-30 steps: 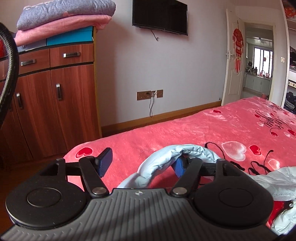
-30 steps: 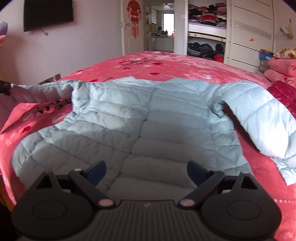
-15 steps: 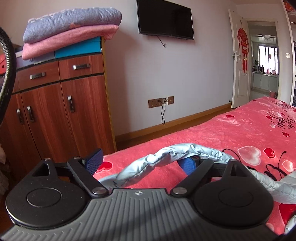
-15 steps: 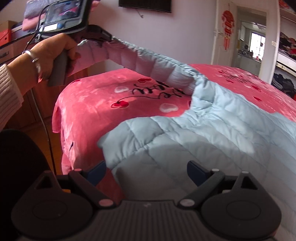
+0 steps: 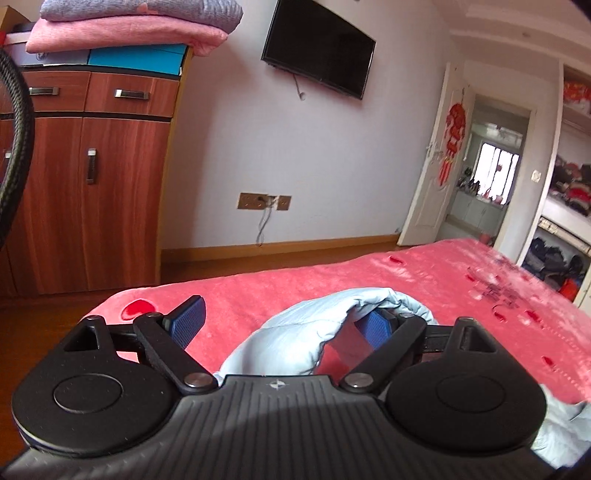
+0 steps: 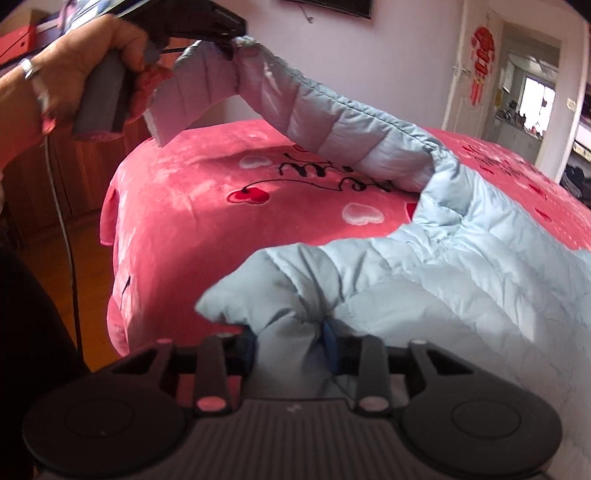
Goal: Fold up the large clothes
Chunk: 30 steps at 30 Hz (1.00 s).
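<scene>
The light-blue quilted jacket point(image 6: 461, 280) lies spread on the bed point(image 6: 207, 192), which wears a pink blanket printed with hearts. The right hand-held gripper point(image 6: 290, 341) is clenched on a bunched fold of the jacket's lower hem at 6 o'clock in the right wrist view. The left hand-held gripper point(image 5: 284, 321) stands released, its blue pads wide apart, yet the sleeve point(image 5: 325, 328) drapes over its right finger point(image 5: 376, 326) and hangs lifted off the bed; in the right wrist view that sleeve stretches up to 11 o'clock. Around: a wooden cabinet point(image 5: 96, 184) at 9 o'clock with folded blankets point(image 5: 133, 22) stacked on top, a wall television point(image 5: 317, 68) at 12 o'clock, an open door point(image 5: 432, 173) at 3 o'clock
</scene>
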### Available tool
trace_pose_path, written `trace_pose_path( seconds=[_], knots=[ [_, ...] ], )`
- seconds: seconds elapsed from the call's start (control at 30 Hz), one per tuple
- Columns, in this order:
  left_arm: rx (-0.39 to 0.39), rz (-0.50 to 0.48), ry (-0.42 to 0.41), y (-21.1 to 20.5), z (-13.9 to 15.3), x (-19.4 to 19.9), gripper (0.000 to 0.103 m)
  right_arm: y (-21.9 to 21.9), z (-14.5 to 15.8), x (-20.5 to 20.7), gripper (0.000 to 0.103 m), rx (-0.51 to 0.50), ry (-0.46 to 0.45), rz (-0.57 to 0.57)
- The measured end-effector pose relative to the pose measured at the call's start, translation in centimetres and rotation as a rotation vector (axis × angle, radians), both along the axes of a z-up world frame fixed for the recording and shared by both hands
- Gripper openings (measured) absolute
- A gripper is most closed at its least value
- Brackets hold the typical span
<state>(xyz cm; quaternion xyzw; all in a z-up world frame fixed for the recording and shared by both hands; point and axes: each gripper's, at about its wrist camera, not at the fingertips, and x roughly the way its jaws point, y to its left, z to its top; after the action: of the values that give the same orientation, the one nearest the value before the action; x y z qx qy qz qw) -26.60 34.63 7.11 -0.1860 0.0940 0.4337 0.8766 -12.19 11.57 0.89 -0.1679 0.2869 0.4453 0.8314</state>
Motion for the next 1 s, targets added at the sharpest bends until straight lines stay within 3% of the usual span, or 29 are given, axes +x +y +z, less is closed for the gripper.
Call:
trace_pose_path(
  seconds=[0.07, 0.13, 0.27, 0.43, 0.63, 0.73, 0.8, 1.0],
  knots=[
    [-0.002, -0.043, -0.074, -0.2, 0.3, -0.6, 0.103, -1.0, 0.5, 1.4, 0.007, 0.055, 0.096, -0.043],
    [0.004, -0.045, -0.114, -0.6, 0.5, -1.0, 0.103, -2.0, 1.0, 2.4, 0.006, 0.116, 0.185, -0.069],
    [0.054, 0.085, 0.0, -1.0, 0.5, -0.8, 0.103, -2.4, 2.1, 1.7, 0.006, 0.108, 0.236, -0.007],
    [0.019, 0.193, 0.067, -0.1, 0.2, -0.6, 0.103, -2.5, 1.6, 0.1, 0.006, 0.021, 0.292, 0.086],
    [0.022, 0.162, 0.06, -1.1, 0.8, -0.3, 0.103, -2.5, 1.1, -1.1, 0.008, -0.006, 0.274, 0.103],
    [0.038, 0.099, 0.063, -2.2, 1.1, 0.7, 0.103, -2.5, 1.2, -1.7, 0.02, -0.018, 0.26, 0.13],
    [0.044, 0.045, 0.062, -2.8, 1.4, 1.3, 0.103, -2.4, 1.3, -2.3, 0.035, -0.017, 0.264, 0.15],
    [0.094, -0.119, 0.112, -6.3, 1.6, 3.1, 0.103, -4.5, 2.4, -4.5, 0.049, -0.022, 0.205, 0.109]
  ],
)
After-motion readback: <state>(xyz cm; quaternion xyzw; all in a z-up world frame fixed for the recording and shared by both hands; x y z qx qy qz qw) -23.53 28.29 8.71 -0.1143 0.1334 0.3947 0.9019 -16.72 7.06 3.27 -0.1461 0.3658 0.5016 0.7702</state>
